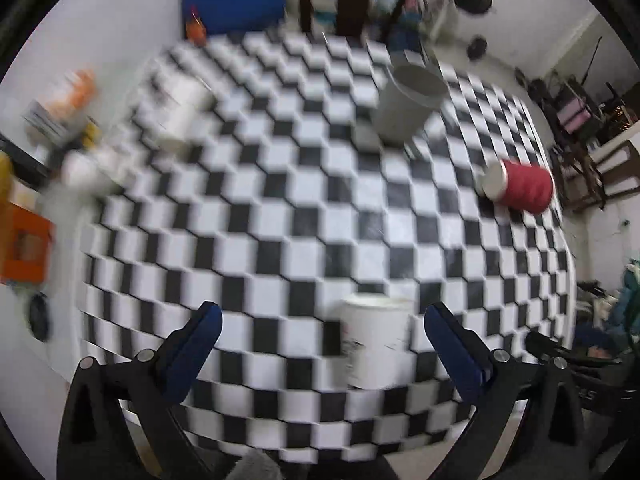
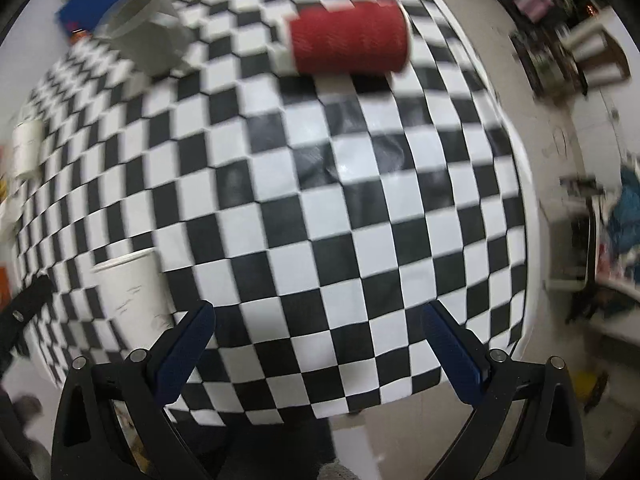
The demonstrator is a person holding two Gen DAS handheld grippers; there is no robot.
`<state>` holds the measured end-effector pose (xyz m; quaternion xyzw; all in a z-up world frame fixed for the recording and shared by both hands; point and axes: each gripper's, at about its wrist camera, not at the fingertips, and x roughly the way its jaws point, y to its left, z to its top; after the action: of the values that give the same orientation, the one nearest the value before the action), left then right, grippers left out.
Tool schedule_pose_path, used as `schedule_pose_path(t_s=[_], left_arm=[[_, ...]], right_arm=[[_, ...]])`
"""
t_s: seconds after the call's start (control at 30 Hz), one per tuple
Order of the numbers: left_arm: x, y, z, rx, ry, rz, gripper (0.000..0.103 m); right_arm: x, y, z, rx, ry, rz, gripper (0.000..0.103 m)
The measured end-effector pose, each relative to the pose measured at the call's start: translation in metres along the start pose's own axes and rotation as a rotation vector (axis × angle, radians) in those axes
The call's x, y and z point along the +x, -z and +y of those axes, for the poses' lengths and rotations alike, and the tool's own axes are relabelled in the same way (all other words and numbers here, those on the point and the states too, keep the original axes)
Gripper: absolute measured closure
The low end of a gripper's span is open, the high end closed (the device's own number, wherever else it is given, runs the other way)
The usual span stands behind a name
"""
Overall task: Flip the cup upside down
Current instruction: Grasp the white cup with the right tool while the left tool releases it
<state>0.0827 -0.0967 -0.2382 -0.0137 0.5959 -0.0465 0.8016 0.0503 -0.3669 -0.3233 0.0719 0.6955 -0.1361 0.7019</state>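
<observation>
Two blue-padded black grippers show, one per view, both spread wide and holding nothing.

In the left wrist view, the left gripper [image 1: 322,324] hangs above the near edge of the black-and-white checkered tablecloth [image 1: 280,200]. A white paper cup [image 1: 376,342] stands rim-up on the cloth between the two fingers, nearer the right one; motion blur hides whether that pad touches it. Farther back a grey plastic tub [image 1: 408,100] stands with its mouth open, and to its right a red thread spool on a white core [image 1: 520,190] lies on its side near the cloth's edge. Another white cup [image 1: 180,108] sits blurred at the far left.

In the right wrist view, the right gripper [image 2: 320,322] is open over bare checkered cloth [image 2: 340,208], touching nothing. The white paper cup [image 2: 132,296] stands just outside its left finger [image 2: 182,356], partly hidden by it. The red spool [image 2: 348,36] lies ahead near the top, and the grey tub [image 2: 144,28] is at upper left.
</observation>
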Motion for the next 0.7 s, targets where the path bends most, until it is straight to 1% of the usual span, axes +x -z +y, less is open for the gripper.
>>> schedule_pose_path(t_s=[0.07, 0.1, 0.17, 0.2, 0.23, 0.3, 0.33, 0.4, 0.43, 0.47, 0.53, 0.57, 0.63, 0.67, 0.7], left_arm=[[-0.013, 0.006, 0.013, 0.0, -0.055, -0.064, 0.0], [-0.017, 0.01, 0.021, -0.001, -0.084, -0.081, 0.0], [-0.015, 0.017, 0.034, 0.001, -0.143, -0.09, 0.0], [-0.01, 0.023, 0.04, 0.003, -0.178, -0.087, 0.0], [-0.004, 0.027, 0.043, 0.001, -0.203, -0.076, 0.0], [0.017, 0.04, 0.055, -0.008, -0.259, -0.017, 0.0], [0.03, 0.048, 0.062, -0.02, -0.279, 0.011, 0.0], [0.052, 0.061, 0.073, -0.039, -0.301, 0.059, 0.0], [0.065, 0.068, 0.079, -0.056, -0.305, 0.089, 0.0], [0.072, 0.072, 0.081, -0.066, -0.305, 0.105, 0.0], [0.085, 0.082, 0.09, -0.091, -0.305, 0.136, 0.0], [0.092, 0.085, 0.093, -0.102, -0.304, 0.146, 0.0], [0.097, 0.09, 0.097, -0.113, -0.305, 0.153, 0.0], [0.098, 0.092, 0.099, -0.117, -0.302, 0.154, 0.0], [0.1, 0.093, 0.1, -0.121, -0.3, 0.155, 0.0]], right_arm=[[-0.019, 0.002, 0.019, -0.124, 0.016, -0.055, 0.0], [-0.026, 0.002, 0.031, -0.197, 0.031, -0.074, 0.0], [-0.036, 0.004, 0.06, -0.367, 0.093, -0.1, 0.0], [-0.039, 0.007, 0.08, -0.485, 0.142, -0.113, 0.0], [-0.039, 0.012, 0.101, -0.613, 0.194, -0.124, 0.0], [-0.035, 0.024, 0.137, -0.833, 0.284, -0.148, 0.0], [-0.029, 0.033, 0.157, -0.97, 0.35, -0.159, 0.0], [-0.015, 0.051, 0.185, -1.194, 0.444, -0.178, 0.001], [-0.004, 0.064, 0.199, -1.341, 0.514, -0.187, 0.002], [0.003, 0.074, 0.207, -1.439, 0.557, -0.196, 0.005], [0.024, 0.101, 0.221, -1.73, 0.672, -0.232, 0.007], [0.033, 0.116, 0.22, -1.855, 0.708, -0.25, 0.007], [0.053, 0.136, 0.215, -2.099, 0.816, -0.275, 0.008], [0.066, 0.142, 0.21, -2.238, 0.881, -0.277, 0.011], [0.075, 0.148, 0.204, -2.351, 0.932, -0.285, 0.015]])
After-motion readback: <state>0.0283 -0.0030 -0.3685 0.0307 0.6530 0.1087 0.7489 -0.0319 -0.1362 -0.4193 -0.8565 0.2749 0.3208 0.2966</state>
